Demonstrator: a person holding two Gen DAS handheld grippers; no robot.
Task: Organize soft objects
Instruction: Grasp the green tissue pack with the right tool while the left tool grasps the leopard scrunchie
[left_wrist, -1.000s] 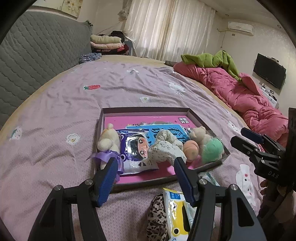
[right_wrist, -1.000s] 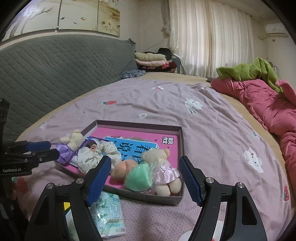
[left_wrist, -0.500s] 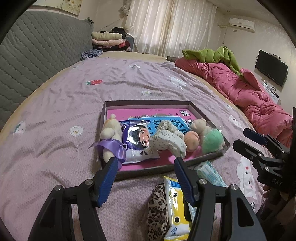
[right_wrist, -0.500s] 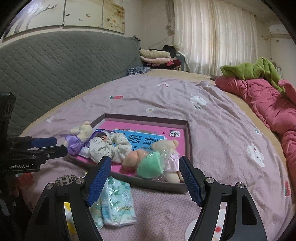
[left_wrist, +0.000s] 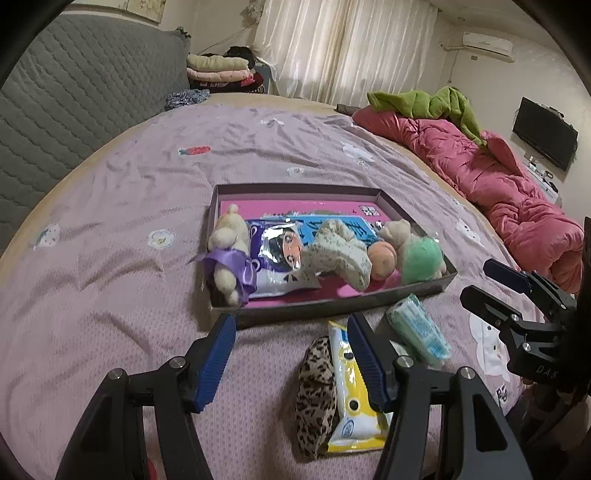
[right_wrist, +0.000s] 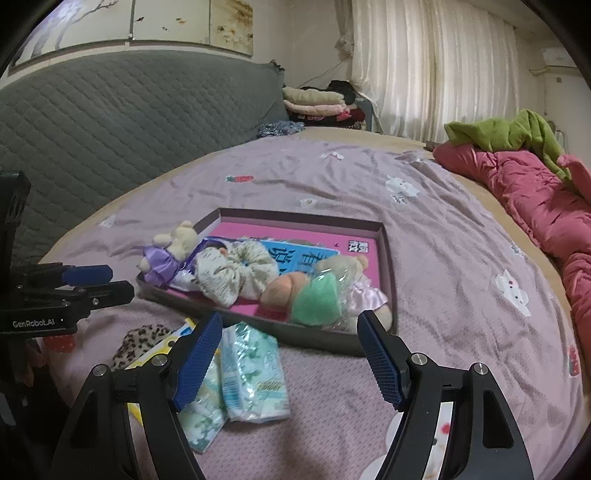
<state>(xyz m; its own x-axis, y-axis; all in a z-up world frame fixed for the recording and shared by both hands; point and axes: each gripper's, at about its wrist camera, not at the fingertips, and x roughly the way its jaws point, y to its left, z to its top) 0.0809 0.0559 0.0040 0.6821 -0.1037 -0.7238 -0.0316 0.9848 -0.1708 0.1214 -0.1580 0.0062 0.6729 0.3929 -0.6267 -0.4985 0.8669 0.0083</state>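
A shallow brown tray (left_wrist: 314, 310) (right_wrist: 388, 258) with a pink bottom lies on the purple bedspread. It holds a cream bear with a purple bow (left_wrist: 229, 254), a shiny packet (left_wrist: 277, 258), a floral scrunchie (left_wrist: 340, 254), a peach ball (left_wrist: 382, 256) and a green ball (left_wrist: 421, 258). In front of the tray lie a leopard scrunchie (left_wrist: 316, 391), a yellow tissue pack (left_wrist: 351, 398) and green tissue packs (right_wrist: 255, 369). My left gripper (left_wrist: 291, 354) is open and empty, just before the tray. My right gripper (right_wrist: 291, 354) is open and empty over the green packs.
A pink quilt (left_wrist: 498, 184) with a green blanket (left_wrist: 424, 101) lies along the right of the bed. A grey quilted headboard (right_wrist: 110, 122) stands at the left. Folded clothes (left_wrist: 218, 72) are stacked at the far end.
Both grippers have drawn back from the tray, so the tissue packs and leopard scrunchie now show more fully in front of it. Both stay open.
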